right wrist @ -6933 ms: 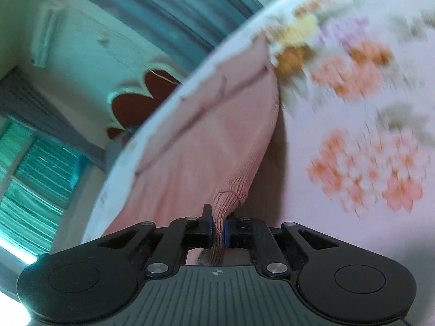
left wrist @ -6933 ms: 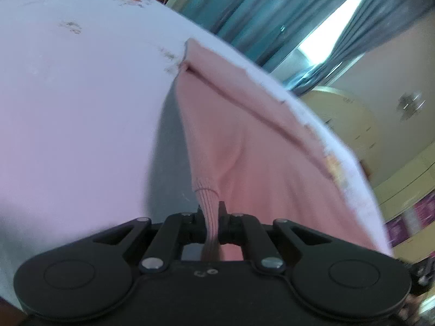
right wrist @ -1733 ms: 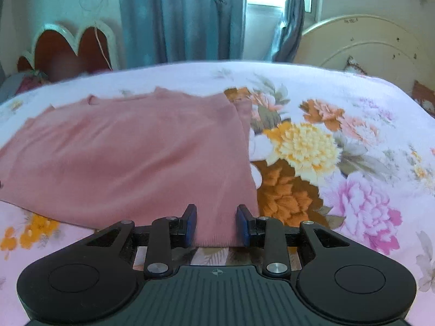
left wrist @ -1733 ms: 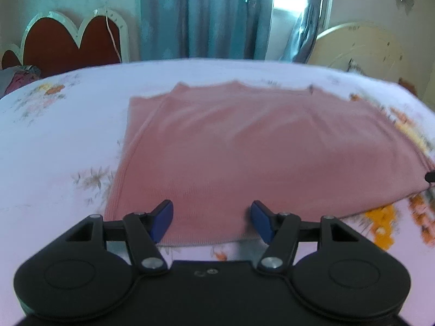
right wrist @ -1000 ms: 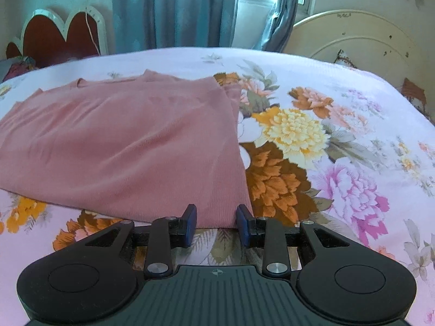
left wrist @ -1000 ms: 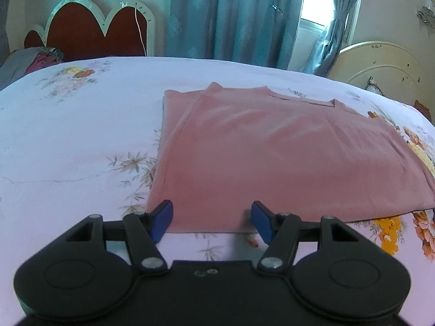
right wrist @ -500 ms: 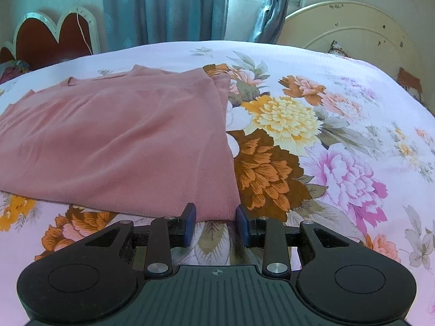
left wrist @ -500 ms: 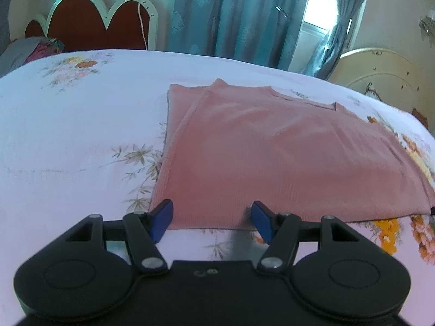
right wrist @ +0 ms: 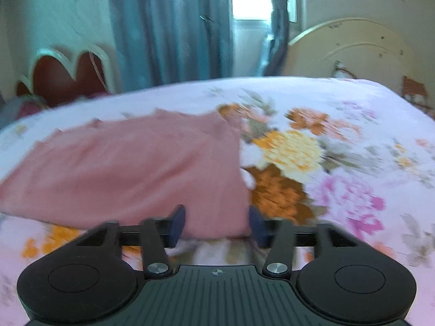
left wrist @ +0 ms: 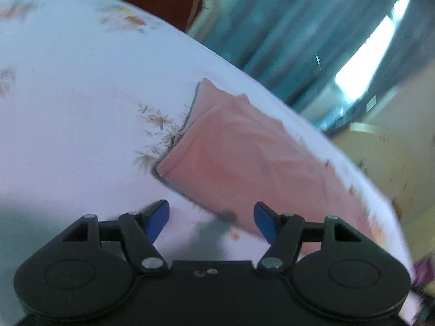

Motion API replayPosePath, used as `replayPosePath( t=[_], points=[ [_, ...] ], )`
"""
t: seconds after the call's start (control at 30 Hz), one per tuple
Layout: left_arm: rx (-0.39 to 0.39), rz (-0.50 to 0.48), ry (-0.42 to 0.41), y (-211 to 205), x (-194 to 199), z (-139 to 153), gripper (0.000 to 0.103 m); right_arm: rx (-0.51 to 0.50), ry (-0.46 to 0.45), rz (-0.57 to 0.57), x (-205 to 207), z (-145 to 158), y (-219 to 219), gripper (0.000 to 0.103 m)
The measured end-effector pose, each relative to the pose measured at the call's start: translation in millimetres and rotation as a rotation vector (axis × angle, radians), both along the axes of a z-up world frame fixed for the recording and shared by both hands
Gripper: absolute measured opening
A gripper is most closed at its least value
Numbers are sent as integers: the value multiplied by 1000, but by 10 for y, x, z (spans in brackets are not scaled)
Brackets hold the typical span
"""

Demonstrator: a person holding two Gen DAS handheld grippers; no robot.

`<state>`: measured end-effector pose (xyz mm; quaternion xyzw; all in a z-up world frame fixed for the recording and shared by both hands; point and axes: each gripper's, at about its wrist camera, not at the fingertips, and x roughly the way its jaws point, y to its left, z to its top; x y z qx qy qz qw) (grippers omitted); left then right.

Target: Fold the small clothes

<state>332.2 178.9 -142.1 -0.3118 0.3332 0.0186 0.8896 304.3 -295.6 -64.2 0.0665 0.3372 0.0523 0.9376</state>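
A pink knit garment (left wrist: 244, 163) lies folded flat on the floral bedsheet (left wrist: 68, 114). My left gripper (left wrist: 211, 218) is open and empty, tilted, just short of the garment's near left corner. In the right wrist view the same garment (right wrist: 130, 168) spreads to the left. My right gripper (right wrist: 214, 225) is open, its blue pads on either side of the garment's near right corner, with nothing held.
The bed has a red scalloped headboard (right wrist: 68, 73) at the back left and a cream round headboard (right wrist: 353, 51) at the right. Blue curtains (right wrist: 168, 27) and a bright window stand behind. Both views are motion-blurred.
The left gripper has rolled and swung to the left, so the bed now looks tilted. The right gripper's jaws have opened wider at the garment's near right corner.
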Motion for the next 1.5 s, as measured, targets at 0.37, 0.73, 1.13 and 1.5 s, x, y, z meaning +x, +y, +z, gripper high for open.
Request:
replayPosePath(
  t=[0.37, 0.73, 1.13, 1.5],
  points=[
    [-153, 127, -112, 72, 487, -225, 65, 163, 25, 135, 673, 47, 691, 5],
    [-259, 203, -110, 190, 679, -297, 8, 124, 47, 247, 1305, -13, 1445, 5],
    [-224, 148, -91, 124, 683, -259, 8, 26, 92, 330, 1429, -394, 1720, 4],
    [-18, -120, -204, -974, 1007, 598, 8, 263, 44, 149, 1297, -191, 909, 4]
  ],
)
